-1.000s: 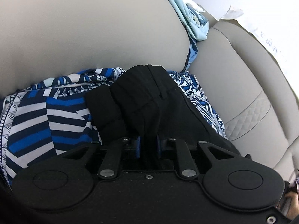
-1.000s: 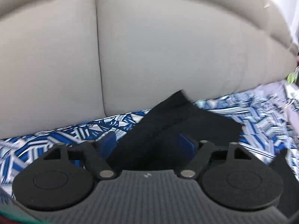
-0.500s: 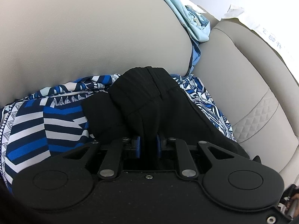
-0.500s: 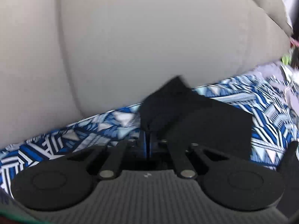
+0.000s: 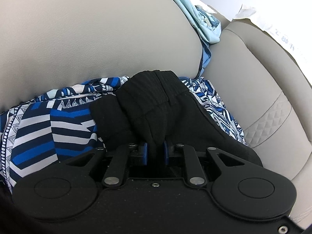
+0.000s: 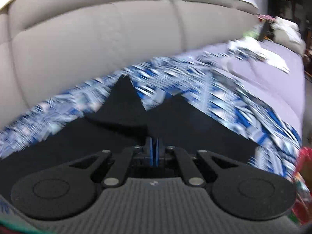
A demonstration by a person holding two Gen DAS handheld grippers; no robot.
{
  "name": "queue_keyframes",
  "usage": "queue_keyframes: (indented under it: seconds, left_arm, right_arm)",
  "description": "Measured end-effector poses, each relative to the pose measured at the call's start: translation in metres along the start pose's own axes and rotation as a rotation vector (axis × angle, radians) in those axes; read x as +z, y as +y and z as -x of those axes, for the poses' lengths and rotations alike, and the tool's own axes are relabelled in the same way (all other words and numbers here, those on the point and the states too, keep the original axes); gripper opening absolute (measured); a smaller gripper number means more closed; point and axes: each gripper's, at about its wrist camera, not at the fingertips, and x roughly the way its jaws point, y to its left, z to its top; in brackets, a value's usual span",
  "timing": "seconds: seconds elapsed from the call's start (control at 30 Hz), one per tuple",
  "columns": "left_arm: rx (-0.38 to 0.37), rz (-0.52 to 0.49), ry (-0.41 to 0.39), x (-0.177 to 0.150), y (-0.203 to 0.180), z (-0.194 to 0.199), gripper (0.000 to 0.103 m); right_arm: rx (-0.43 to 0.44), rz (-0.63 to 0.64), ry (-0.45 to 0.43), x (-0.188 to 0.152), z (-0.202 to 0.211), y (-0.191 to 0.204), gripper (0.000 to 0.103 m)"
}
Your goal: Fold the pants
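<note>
The right gripper (image 6: 154,152) has its blue pads pressed together on a fold of the black pants (image 6: 175,124), which lie on the blue-patterned cloth (image 6: 224,89) below the beige sofa back (image 6: 97,44).

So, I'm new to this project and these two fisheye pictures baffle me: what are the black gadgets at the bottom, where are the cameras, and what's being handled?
Each black gadget is a hand-held, two-finger gripper that a person carries, one in each hand. A camera on each looks forward along its fingers, so one picture is the left hand's view and the other the right's.

The surface is a beige leather sofa covered by a blue, white and navy patterned cloth. On it lie the black knit pants being folded.

The left gripper is shut on bunched fabric near the ribbed waistband. The right gripper has its blue pads together at the pants' edge; whether fabric is pinched between them is hard to tell. The right view is blurred.

A pale blue garment lies on the sofa back.
</note>
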Motion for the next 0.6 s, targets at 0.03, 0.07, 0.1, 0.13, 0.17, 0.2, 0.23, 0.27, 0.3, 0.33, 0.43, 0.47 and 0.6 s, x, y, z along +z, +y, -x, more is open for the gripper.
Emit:
queue_keyframes:
  seconds: [0.03, 0.07, 0.1, 0.13, 0.17, 0.2, 0.23, 0.27, 0.3, 0.33, 0.43, 0.47, 0.6]
  left_arm:
    - [0.007, -0.005, 0.003, 0.001, -0.001, 0.0, 0.017]
    - [0.013, -0.009, 0.006, 0.001, -0.002, -0.001, 0.017]
    - [0.019, -0.011, 0.009, 0.002, -0.003, -0.001, 0.017]
    - [0.026, -0.014, 0.01, 0.003, -0.005, -0.001, 0.017]
    - [0.035, -0.023, 0.011, 0.002, -0.006, -0.001, 0.017]
    - [0.046, -0.035, 0.011, 0.002, -0.009, -0.001, 0.017]
    - [0.055, -0.042, 0.011, 0.002, -0.01, -0.001, 0.017]
    - [0.069, -0.056, 0.012, 0.002, -0.013, -0.001, 0.017]
    - [0.084, -0.076, 0.013, 0.003, -0.017, 0.0, 0.017]
    - [0.095, -0.091, 0.014, 0.002, -0.02, 0.0, 0.017]
    - [0.134, -0.128, 0.017, 0.002, -0.029, 0.0, 0.018]
    - [0.144, -0.127, 0.017, 0.002, -0.03, 0.0, 0.018]
    - [0.178, -0.124, 0.02, 0.003, -0.037, -0.001, 0.018]
  right_arm:
    - [-0.016, -0.016, -0.002, -0.006, 0.0, -0.013, 0.004]
    - [-0.028, -0.038, -0.007, -0.011, 0.001, -0.024, 0.004]
    - [-0.047, -0.068, -0.01, -0.015, 0.004, -0.037, 0.004]
    - [-0.055, -0.096, -0.016, -0.018, 0.005, -0.048, 0.004]
    - [-0.06, -0.117, -0.024, -0.02, 0.004, -0.057, 0.004]
    - [-0.071, -0.134, -0.033, -0.022, 0.004, -0.063, 0.004]
    - [-0.082, -0.149, -0.043, -0.026, 0.004, -0.068, 0.004]
    - [-0.084, -0.166, -0.055, -0.03, 0.003, -0.072, 0.007]
    - [-0.074, -0.186, -0.085, -0.033, 0.003, -0.076, 0.012]
    - [-0.055, -0.189, -0.113, -0.036, 0.005, -0.076, 0.015]
    - [0.077, -0.1, -0.276, -0.035, 0.029, -0.06, 0.051]
    - [0.101, -0.044, -0.298, -0.034, 0.03, -0.051, 0.077]
    - [0.14, 0.145, -0.169, -0.027, -0.007, -0.018, 0.091]
